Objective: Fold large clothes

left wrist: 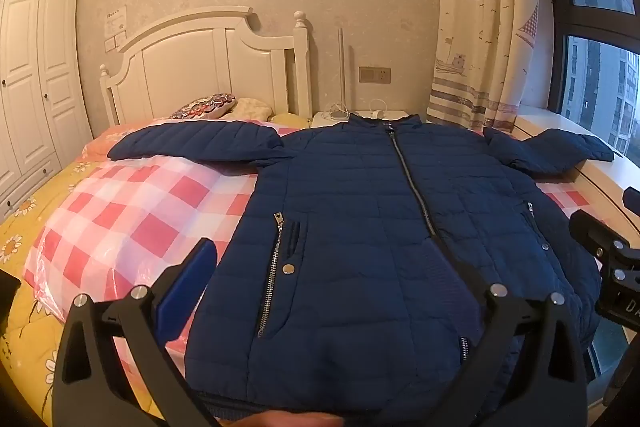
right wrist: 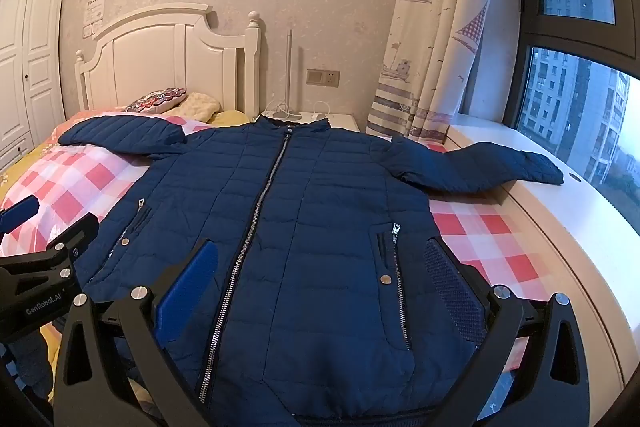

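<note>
The jacket (left wrist: 360, 227) hem is cut off by the bottom edge; the wall notice (right wrist: 94, 9) is unreadable.

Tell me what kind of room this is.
A bedroom, most likely a child's: a bed with a white headboard, a white wardrobe, and boat-print curtains by the window. A navy jacket lies spread on the bed.

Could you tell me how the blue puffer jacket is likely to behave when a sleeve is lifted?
The jacket looks quilted and soft, so the sleeve would probably droop. Its padding suggests it is light for its bulk. The smooth shell may slip between pads.
</note>
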Demonstrator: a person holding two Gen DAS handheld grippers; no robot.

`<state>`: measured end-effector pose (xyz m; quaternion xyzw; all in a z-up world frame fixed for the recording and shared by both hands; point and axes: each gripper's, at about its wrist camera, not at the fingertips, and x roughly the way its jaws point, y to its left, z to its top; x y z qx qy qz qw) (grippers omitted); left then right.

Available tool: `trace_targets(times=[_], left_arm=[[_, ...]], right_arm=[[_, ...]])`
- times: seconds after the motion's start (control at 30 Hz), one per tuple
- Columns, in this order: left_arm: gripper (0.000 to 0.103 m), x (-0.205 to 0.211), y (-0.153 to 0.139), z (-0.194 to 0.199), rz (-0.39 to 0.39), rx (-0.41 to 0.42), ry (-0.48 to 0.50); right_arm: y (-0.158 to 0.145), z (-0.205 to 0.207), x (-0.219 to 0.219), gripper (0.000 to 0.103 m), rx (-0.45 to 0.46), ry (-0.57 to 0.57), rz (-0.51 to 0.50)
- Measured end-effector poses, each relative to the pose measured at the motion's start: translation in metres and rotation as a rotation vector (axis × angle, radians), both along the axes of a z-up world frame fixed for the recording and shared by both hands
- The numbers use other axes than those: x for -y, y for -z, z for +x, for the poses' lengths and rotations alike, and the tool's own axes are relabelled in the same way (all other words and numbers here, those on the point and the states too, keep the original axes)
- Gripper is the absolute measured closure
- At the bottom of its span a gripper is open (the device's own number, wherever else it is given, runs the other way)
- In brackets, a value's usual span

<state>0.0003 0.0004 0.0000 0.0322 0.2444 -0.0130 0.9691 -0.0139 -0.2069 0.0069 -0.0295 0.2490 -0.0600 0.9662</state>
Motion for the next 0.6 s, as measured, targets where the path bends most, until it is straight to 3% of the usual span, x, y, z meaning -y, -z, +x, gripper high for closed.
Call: trace_targets(times=[0.6], left_arm=[[0.002, 0.0050, 0.0056, 0.0004, -0.005, -0.011, 0.001]], right_arm=[[0.0002, 0.0001, 0.0006, 0.004, -0.002, -0.001, 0.002]])
